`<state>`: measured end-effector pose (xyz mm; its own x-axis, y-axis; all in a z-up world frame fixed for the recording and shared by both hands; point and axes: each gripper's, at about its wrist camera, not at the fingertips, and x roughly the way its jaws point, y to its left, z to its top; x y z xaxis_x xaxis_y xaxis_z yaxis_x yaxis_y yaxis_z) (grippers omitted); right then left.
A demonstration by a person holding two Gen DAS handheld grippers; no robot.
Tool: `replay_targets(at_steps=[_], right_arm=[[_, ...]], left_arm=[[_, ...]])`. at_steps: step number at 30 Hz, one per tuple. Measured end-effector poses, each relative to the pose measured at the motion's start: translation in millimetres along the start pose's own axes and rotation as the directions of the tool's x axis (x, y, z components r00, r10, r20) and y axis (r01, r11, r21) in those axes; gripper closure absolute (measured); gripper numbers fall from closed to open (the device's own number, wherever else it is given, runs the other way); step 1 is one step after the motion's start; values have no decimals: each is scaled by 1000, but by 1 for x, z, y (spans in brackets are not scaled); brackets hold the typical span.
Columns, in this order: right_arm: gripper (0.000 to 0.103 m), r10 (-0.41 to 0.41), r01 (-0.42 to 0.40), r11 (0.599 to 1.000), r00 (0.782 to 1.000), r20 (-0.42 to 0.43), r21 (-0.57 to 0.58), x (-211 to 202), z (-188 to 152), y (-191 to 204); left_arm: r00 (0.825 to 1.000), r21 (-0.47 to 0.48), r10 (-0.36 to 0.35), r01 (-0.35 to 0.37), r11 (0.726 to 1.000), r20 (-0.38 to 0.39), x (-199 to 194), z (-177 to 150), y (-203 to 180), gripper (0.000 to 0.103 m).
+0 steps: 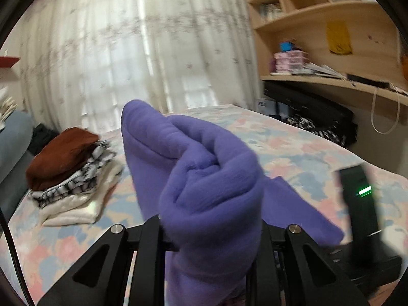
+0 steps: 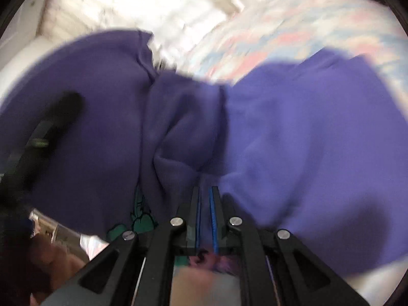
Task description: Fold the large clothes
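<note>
Your left gripper (image 1: 211, 239) pinches a bunched fold of the purple garment (image 1: 204, 168), which hides its fingertips and hangs above the floral bed (image 1: 293, 148). Your right gripper (image 2: 205, 199) is pressed together on the same cloth, green print showing beside it. Folded clothes (image 1: 71, 168) sit beyond, then curtains (image 1: 132, 46) and shelves (image 1: 318, 12). No writing is legible.

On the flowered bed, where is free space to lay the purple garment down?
The flowered bedspread is bare from the bunched purple fleece garment toward the wooden desk, and in front of the pile of folded clothes. The far left corner, where that pile lies, is crowded.
</note>
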<state>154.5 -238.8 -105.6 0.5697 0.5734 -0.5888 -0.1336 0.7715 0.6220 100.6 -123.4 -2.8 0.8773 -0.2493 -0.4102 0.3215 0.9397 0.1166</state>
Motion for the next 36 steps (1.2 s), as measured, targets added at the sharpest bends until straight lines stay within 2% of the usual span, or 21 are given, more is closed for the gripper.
replay_targets(at_steps=[2, 3, 6, 8, 13, 16, 17, 19, 22, 25, 27, 30, 33, 35, 36], right_arm=[[96, -93, 94, 996, 992, 88, -10, -38, 2, -13], [96, -148, 151, 988, 980, 131, -13, -56, 2, -20], [96, -318, 325, 945, 913, 256, 16, -108, 1, -42], [96, -365, 359, 930, 884, 292, 73, -129, 0, -58], [96, -411, 348, 908, 849, 332, 233, -161, -13, -106], [96, -418, 327, 895, 854, 310, 305, -167, -19, -129], [96, -415, 321, 892, 858, 301, 317, -165, -20, -133], [96, -415, 317, 887, 866, 279, 336, -161, -22, -142], [96, -405, 307, 888, 874, 268, 341, -163, -19, -149], [96, -411, 319, 891, 868, 277, 322, -164, -16, -146], [96, -405, 319, 897, 870, 281, 306, -163, -15, -143], [96, -397, 317, 903, 875, 279, 290, -162, -14, -137], [86, -386, 309, 908, 879, 279, 283, -164, -13, -130], [74, -376, 302, 914, 882, 284, 272, -166, -12, -123], [72, -365, 293, 919, 887, 283, 265, -167, -12, -119]], left_arm=[[1000, 19, -26, 26, 999, -15, 9, 6, -25, 85], [999, 29, -41, 42, 999, -22, 15, 9, -38, 85], [995, 71, -92, 96, 993, -49, 29, 10, -79, 85], [990, 105, -116, 124, 987, -79, 42, 6, -103, 85], [971, 208, -117, 161, 965, -207, 94, -30, -159, 84], [956, 251, -95, 167, 953, -277, 118, -60, -177, 84], [962, 276, -83, 156, 948, -261, 118, -64, -182, 84], [964, 280, -94, 165, 946, -248, 114, -63, -183, 81], [955, 237, -141, 205, 950, -262, 112, -56, -176, 73], [947, 227, -182, 245, 943, -264, 105, -50, -170, 57], [936, 211, -226, 286, 935, -268, 96, -48, -168, 35], [932, 200, -264, 316, 928, -248, 77, -40, -164, 26], [922, 193, -294, 346, 918, -252, 56, -38, -162, 25], [912, 173, -314, 365, 915, -263, 41, -37, -154, 25], [909, 160, -321, 370, 915, -266, 36, -35, -149, 25]])
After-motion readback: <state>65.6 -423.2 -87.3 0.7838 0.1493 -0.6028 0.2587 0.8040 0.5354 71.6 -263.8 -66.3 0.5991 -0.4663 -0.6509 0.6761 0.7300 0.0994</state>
